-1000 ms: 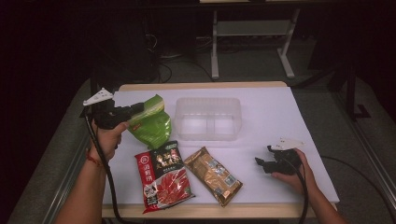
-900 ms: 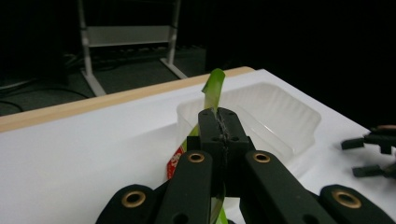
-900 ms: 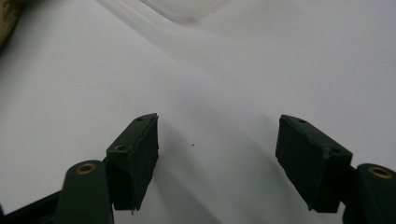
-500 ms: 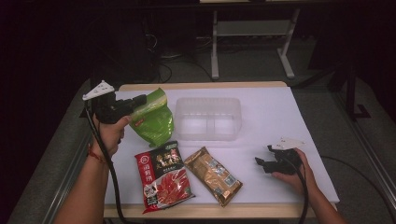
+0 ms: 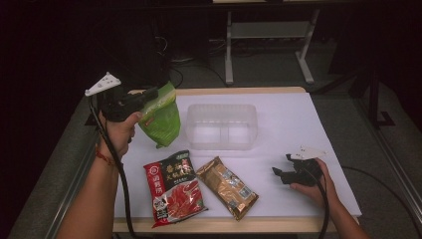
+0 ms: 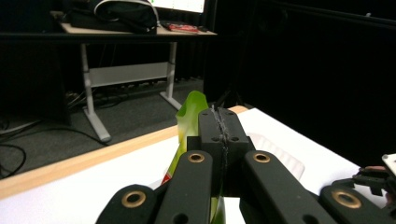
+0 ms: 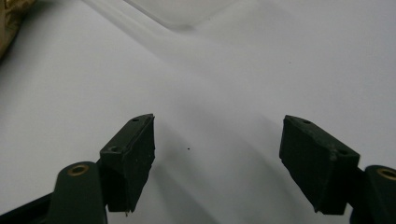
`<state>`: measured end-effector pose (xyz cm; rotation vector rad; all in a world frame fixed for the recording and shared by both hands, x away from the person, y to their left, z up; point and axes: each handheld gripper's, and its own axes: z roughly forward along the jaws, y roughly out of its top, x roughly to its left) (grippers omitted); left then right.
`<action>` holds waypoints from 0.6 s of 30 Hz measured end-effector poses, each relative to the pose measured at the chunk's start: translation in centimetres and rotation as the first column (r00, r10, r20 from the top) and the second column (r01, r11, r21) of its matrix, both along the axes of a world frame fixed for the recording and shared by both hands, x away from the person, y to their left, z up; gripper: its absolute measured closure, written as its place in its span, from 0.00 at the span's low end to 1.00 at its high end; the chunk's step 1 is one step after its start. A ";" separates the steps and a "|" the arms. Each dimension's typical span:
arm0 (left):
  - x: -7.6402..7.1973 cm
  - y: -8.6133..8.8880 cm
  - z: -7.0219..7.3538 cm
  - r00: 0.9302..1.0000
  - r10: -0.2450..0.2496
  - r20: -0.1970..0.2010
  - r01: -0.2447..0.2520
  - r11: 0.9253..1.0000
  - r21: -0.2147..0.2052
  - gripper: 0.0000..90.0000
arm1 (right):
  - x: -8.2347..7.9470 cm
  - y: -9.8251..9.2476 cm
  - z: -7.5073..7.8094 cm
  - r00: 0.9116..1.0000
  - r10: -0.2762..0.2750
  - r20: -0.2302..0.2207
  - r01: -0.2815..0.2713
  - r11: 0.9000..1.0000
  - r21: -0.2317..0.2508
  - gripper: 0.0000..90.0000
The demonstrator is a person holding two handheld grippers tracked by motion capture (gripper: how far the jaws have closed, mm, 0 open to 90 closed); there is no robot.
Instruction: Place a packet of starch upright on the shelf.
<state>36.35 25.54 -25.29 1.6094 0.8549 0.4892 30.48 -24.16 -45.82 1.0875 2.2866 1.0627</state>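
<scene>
Print on snack packs (image 5: 174, 186) too blurred to read.

Green packet (image 5: 160, 119), red packet (image 5: 174, 188), golden-brown packet (image 5: 227, 187), seemingly clear tray (image 5: 222, 126), white table (image 5: 298, 124).

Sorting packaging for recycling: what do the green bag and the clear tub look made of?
Green bag: likely thin glossy plastic film; it creases and hangs limp from the left gripper. Clear tub: looks like rigid translucent plastic, slightly frosted, the white table showing through its walls.
</scene>
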 end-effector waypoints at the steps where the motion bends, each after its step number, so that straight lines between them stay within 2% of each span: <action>1: 0.1 -0.2 0.3 1.000 -0.002 0.005 0.002 1.000 -0.004 1.00 | 0.0 0.0 0.0 1.000 0.000 0.001 0.000 1.000 0.002 0.29; 9: 0.8 -1.9 1.7 0.999 -0.026 0.021 0.026 1.000 -0.012 1.00 | 0.0 -0.2 0.1 1.000 -0.019 0.010 0.018 1.000 0.013 0.25; 18: 1.7 -6.0 2.7 0.996 -0.084 0.035 0.084 0.996 -0.003 1.00 | 0.0 -0.9 0.4 0.998 -0.047 0.035 0.047 0.999 0.015 0.25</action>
